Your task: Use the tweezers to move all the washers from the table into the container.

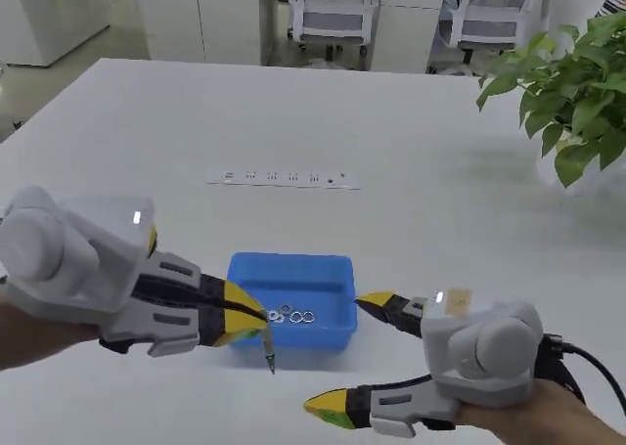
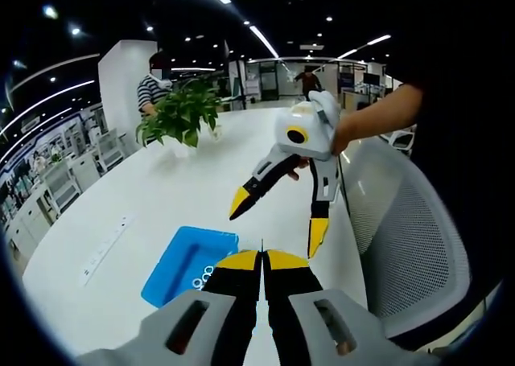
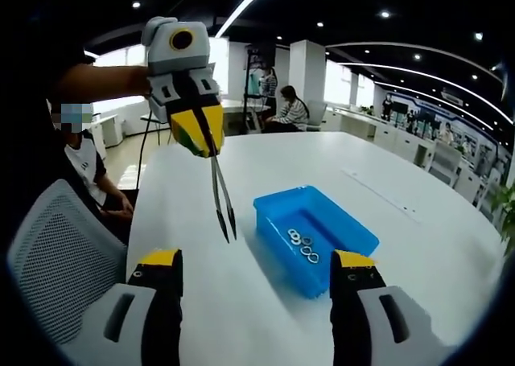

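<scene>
the white table point(image 1: 411, 142) carries a blue container point(image 1: 293, 271) just beyond the tips of the left claw point(image 1: 258, 318), a flat socket strip point(image 1: 284, 178) farther past it, and a potted plant point(image 1: 577, 93) well beyond the right claw point(image 1: 337, 352).

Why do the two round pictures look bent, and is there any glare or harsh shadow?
Left gripper view: the fisheye lens bows the white table and the ceiling light strips, which glow brightly. Right gripper view: same bending; only a soft shadow beside the blue plastic tray. Head view: straight lines, even light, no glare on the table.
</scene>
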